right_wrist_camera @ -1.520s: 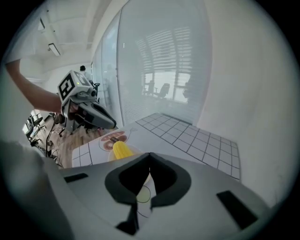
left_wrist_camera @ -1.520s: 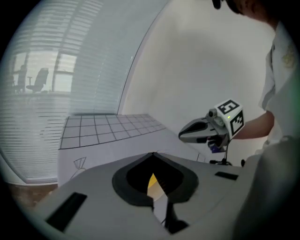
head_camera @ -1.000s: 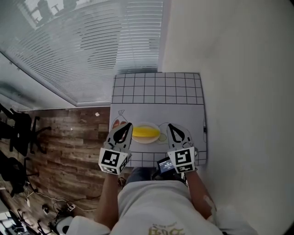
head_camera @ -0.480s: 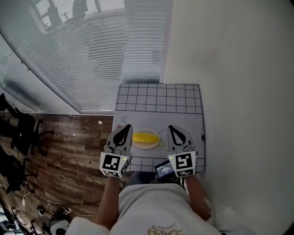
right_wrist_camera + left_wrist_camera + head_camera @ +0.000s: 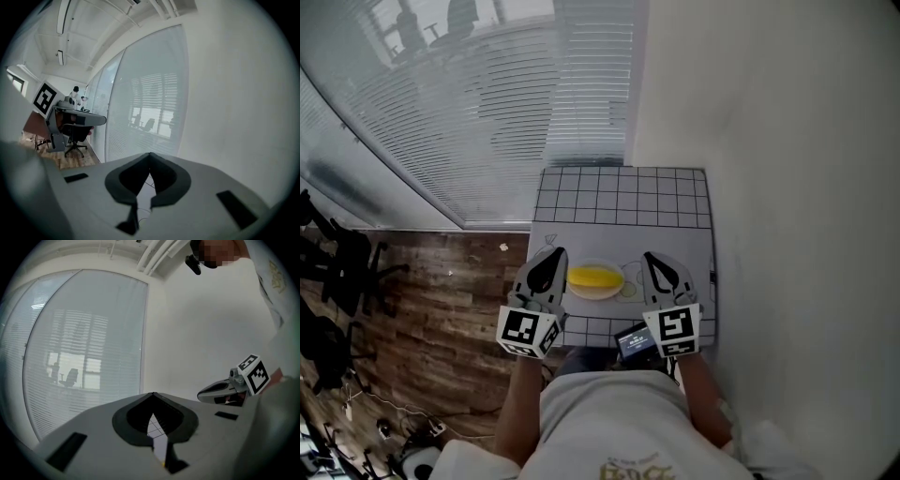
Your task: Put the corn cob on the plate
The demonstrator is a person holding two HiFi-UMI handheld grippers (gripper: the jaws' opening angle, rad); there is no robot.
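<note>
In the head view a yellow corn cob [image 5: 595, 277] lies on a pale round plate [image 5: 596, 292] near the front of the white gridded table [image 5: 623, 202]. My left gripper [image 5: 550, 254] hangs shut just left of the plate, above the table's left edge. To the plate's right my right gripper [image 5: 653, 257] is shut too, with nothing in it. In the left gripper view the jaws [image 5: 153, 393] meet at their tips and the right gripper [image 5: 220, 391] shows at the right. The right gripper view has its jaws [image 5: 150, 154] closed, with the left gripper [image 5: 77, 118] at the left.
A white wall [image 5: 769, 169] runs along the table's right side. A frosted glass partition with blinds [image 5: 478, 103] stands behind and to the left. Wooden floor [image 5: 431, 300] with office chairs [image 5: 337, 267] lies left of the table. A small dark device [image 5: 634, 341] sits near the front edge.
Both grippers have risen a little above the table, staying shut on either side of the plate. The head camera has shifted slightly; the corn cob has stayed on the plate.
</note>
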